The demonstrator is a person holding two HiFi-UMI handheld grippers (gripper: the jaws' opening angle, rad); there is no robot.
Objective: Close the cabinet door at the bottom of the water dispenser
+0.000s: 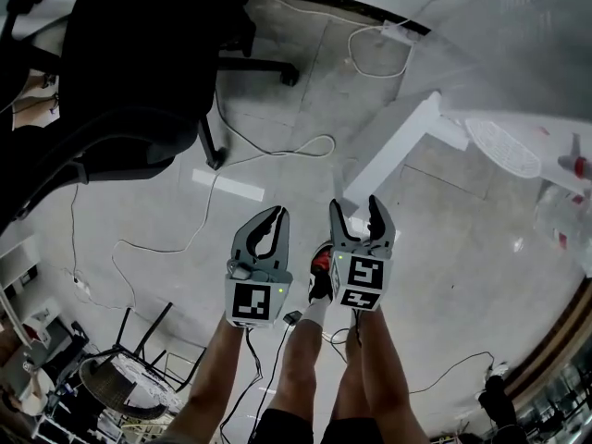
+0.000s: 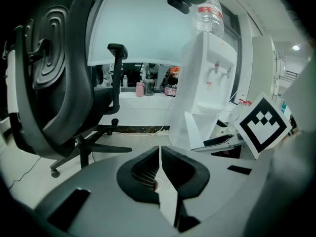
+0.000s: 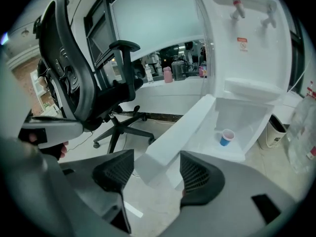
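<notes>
- Head view: the left tongs [image 1: 277,215] have their jaws together, with nothing between them, and point at bare floor [image 1: 277,160]. The right tongs [image 1: 356,209], just beside them, stand with jaws apart. The white cabinet door [image 1: 393,151] hangs open, and its free end lies just beyond the right tongs' tips. A black office chair [image 1: 129,91] stands well apart at upper left.
- Left gripper view: the jaws meet tip to tip and are empty. The water dispenser [image 2: 207,78] stands ahead and to the right, its open door [image 2: 196,131] swung outward, apart from these tongs.
- Right gripper view: the jaws are spread, with the door's free end [image 3: 170,147] between them. The pads are not closed on it. Behind, the open cabinet [image 3: 256,117] holds a blue cup [image 3: 226,137].
</notes>
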